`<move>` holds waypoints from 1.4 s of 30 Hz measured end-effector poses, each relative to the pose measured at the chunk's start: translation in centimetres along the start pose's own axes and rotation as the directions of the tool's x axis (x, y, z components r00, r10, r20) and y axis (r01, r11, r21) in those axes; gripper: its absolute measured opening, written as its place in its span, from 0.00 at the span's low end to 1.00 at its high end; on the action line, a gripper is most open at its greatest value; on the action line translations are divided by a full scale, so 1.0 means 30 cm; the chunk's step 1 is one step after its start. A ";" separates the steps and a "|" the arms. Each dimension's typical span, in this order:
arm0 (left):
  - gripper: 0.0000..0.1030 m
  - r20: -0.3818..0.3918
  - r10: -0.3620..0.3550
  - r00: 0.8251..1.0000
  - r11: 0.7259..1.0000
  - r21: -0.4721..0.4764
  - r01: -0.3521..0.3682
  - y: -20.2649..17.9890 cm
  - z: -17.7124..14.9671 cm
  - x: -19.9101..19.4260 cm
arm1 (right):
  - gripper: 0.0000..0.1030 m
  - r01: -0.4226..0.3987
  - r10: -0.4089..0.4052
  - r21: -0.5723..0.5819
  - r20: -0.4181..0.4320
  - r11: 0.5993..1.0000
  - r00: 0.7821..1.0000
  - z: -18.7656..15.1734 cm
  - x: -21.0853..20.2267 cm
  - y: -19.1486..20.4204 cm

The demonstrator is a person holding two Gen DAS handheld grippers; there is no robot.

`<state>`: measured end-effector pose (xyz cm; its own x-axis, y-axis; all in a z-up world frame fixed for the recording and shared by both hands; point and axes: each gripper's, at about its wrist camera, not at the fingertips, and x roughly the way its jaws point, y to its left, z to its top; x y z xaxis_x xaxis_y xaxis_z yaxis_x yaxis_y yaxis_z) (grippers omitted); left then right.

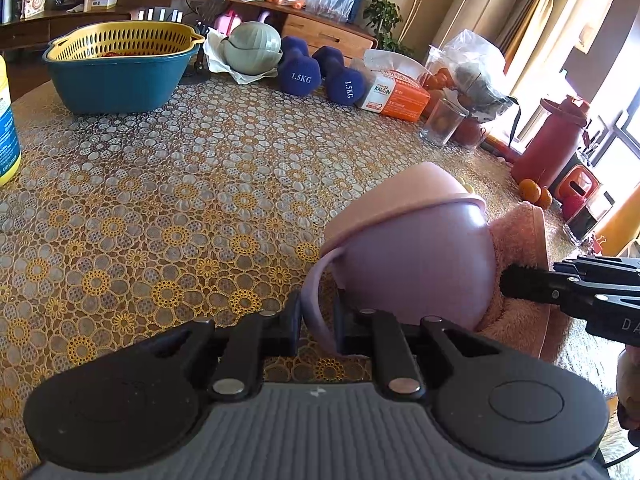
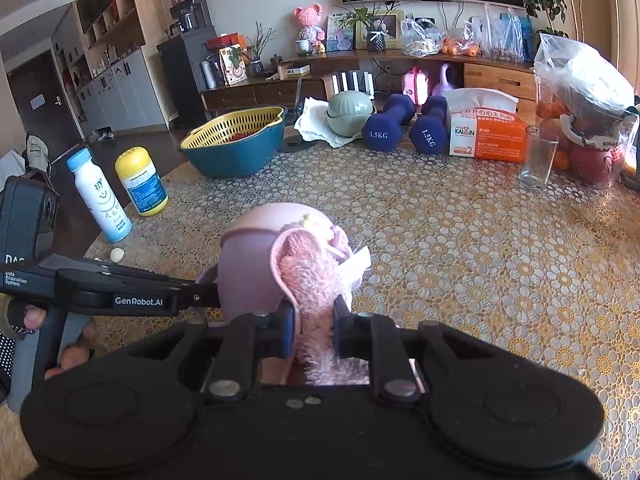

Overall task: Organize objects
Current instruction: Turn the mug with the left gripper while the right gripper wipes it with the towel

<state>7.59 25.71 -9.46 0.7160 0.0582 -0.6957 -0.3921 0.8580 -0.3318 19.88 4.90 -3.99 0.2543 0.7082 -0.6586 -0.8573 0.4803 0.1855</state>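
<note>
over the table (image 1: 200, 184), left tool (image 1: 318, 320) grips purple cup (image 1: 416, 264); right tool (image 2: 314, 322) grips pink plush (image 2: 310, 276).

Left gripper (image 1: 319, 322): matte black, showing twin round housings behind the fingers (image 1: 291, 320), silver rivets, ribbed grey body. Right gripper (image 2: 315, 330): matching black, blue-faced fingers (image 2: 289, 330). Handle beside it is carrying white "GenRobot.AI" lettering. Hand (image 2: 28, 320) is wearing a dotted fingerless glove.

smooth matt plastic cup (image 1: 416, 276); fluffy pink cloth (image 2: 312, 280); glossy lace-patterned tablecloth (image 1: 180, 184).
</note>
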 end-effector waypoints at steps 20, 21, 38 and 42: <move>0.15 -0.004 0.003 1.000 1.000 0.003 -0.003 0.012 -0.001 0.011 | 0.15 -0.042 0.040 0.032 0.055 0.999 0.998 0.033 -0.088 -0.057; 0.15 -0.004 0.004 1.000 1.000 0.003 -0.004 0.012 0.000 0.011 | 0.15 -0.058 0.056 0.024 0.055 0.998 0.997 0.039 -0.085 -0.043; 0.15 -0.013 0.031 0.999 0.999 0.042 -0.031 0.016 0.000 0.032 | 0.15 0.028 -0.027 0.038 -0.028 0.999 0.999 0.068 0.089 -0.083; 0.15 -0.012 0.030 0.999 0.999 0.046 -0.029 0.015 0.001 0.030 | 0.15 0.083 -0.081 0.029 -0.061 0.996 0.995 0.037 0.114 -0.106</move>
<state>8.08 26.15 -10.23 0.6968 0.0775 -0.7130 -0.3862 0.8783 -0.2819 23.97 6.37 -6.02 0.2952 0.6337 -0.7151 -0.8199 0.5523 0.1509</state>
